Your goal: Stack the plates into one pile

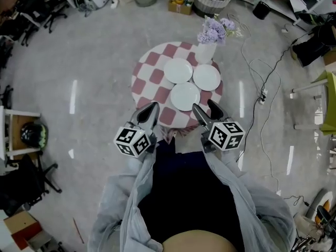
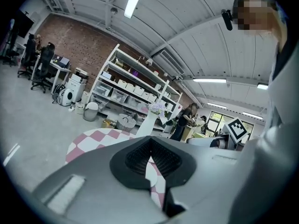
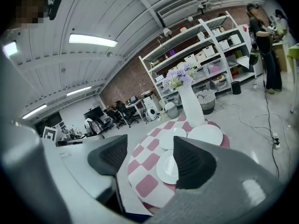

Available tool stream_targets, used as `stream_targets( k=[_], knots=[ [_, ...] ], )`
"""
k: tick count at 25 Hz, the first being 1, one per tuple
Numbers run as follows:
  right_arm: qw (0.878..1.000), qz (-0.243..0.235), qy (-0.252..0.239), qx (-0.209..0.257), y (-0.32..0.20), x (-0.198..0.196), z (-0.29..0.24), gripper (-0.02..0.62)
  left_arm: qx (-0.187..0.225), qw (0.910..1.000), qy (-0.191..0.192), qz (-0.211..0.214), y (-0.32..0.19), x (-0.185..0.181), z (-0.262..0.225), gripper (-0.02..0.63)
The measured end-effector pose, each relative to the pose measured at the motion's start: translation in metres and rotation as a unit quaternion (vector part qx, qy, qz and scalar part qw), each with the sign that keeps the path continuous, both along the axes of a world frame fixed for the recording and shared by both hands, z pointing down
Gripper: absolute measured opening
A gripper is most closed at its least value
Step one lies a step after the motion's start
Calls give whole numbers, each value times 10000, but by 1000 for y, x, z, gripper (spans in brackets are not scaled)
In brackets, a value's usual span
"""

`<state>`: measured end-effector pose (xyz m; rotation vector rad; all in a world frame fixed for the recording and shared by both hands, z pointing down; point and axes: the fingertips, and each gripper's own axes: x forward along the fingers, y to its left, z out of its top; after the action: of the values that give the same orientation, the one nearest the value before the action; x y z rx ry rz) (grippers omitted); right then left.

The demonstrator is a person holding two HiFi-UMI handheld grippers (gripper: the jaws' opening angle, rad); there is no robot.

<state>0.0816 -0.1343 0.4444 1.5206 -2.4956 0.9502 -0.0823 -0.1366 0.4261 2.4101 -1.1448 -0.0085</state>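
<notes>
Nearest plate [image 1: 185, 96] lies just ahead of our wide, empty right claw [image 1: 206, 110]; left claw [image 1: 148, 113] seems closed, masking most of the table [image 2: 88, 141].

In the lower half of my head view, loose pale-grey sleeves [image 1: 128, 198] frame a dark navy top [image 1: 181, 193]. My left gripper [image 1: 151, 108] and right gripper [image 1: 203, 105] are grey moulded shells with black ribbed pads [image 3: 192, 164]. Each carries a white cube [image 1: 227, 134] printed with black square markers.
</notes>
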Motion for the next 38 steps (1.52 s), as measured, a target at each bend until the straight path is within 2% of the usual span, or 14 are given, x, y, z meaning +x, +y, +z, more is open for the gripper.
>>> stream_targets(
  k=[9, 14, 17, 20, 24, 28, 38],
  knots=[
    [9976, 587, -195, -303, -37, 4, 21, 304, -57, 9987, -82, 506, -52, -4, 10, 9],
    [9939, 815, -319, -675, -36, 8, 41, 304, -281, 9970, -34, 723, -62, -6, 27, 9],
    [9890, 906, -613, -998, -31, 9, 55, 304, -443, 9953, 7, 866, -64, -4, 38, 9],
    [9812, 1032, -998, -1293, -27, 14, 70, 304, -574, 9938, 55, 947, -67, -2, 47, 9],
    [9648, 1210, -1636, -1668, -22, 24, 90, 304, -722, 9915, 91, 1080, -67, 5, 57, 9],
    [9491, 1256, -2045, -2042, -18, 38, 112, 304, -830, 9916, 80, 987, -66, 10, 70, 9],
    [9196, 1145, -2478, -2825, -23, 40, 167, 304, -1420, 9881, -99, 589, -41, -3, 104, 9]
  ],
)
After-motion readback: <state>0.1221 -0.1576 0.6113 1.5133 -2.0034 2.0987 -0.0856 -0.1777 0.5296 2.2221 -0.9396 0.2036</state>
